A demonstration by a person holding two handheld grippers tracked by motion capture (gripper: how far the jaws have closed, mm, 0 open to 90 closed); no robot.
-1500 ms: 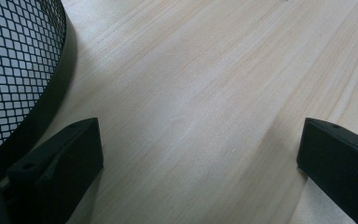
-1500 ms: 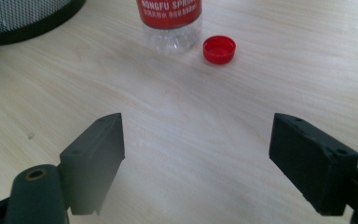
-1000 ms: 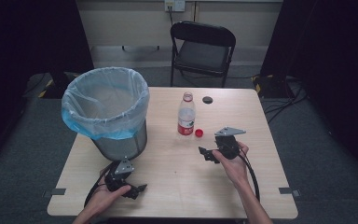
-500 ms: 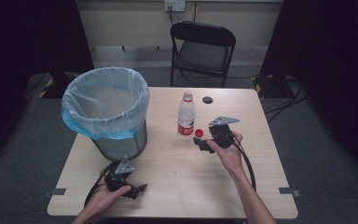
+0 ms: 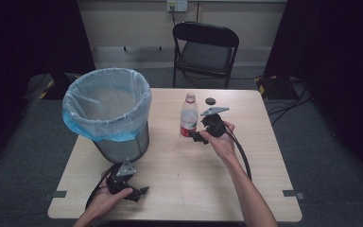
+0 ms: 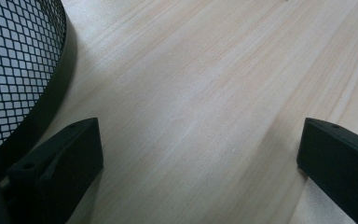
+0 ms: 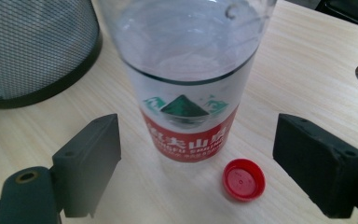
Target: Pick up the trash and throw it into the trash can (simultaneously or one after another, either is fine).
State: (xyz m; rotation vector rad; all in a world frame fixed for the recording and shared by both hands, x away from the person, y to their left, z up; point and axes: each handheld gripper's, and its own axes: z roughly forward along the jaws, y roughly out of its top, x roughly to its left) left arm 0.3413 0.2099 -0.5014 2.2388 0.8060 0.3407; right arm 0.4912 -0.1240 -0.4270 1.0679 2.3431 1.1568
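So the right gripper (image 5: 199, 137) is parked right up against the water bottle (image 5: 188, 116), which stands upright near the middle of the table (image 5: 246, 189), a bit toward the far side. In the right gripper view the jaws are spread wide with the bottle (image 7: 189, 79) sitting between them but a little farther out, so nothing is touching it; there's clear wood on both sides of the label. A red cap (image 7: 244, 179) lies flat on the table just in front of the bottle's base, on its right in that view, also inside the gap between the jaws and untouched. From the high view the cap is mostly tucked behind the gripper, so hard to make out there. The left gripper (image 5: 137, 193) rests low at the near edge of the table, just in front of the mesh bin (image 5: 108, 111) with the blue bag, jaws wide apart over bare wood, well away from the bottle. A small dark disc (image 5: 210, 100) lies beyond the bottle.
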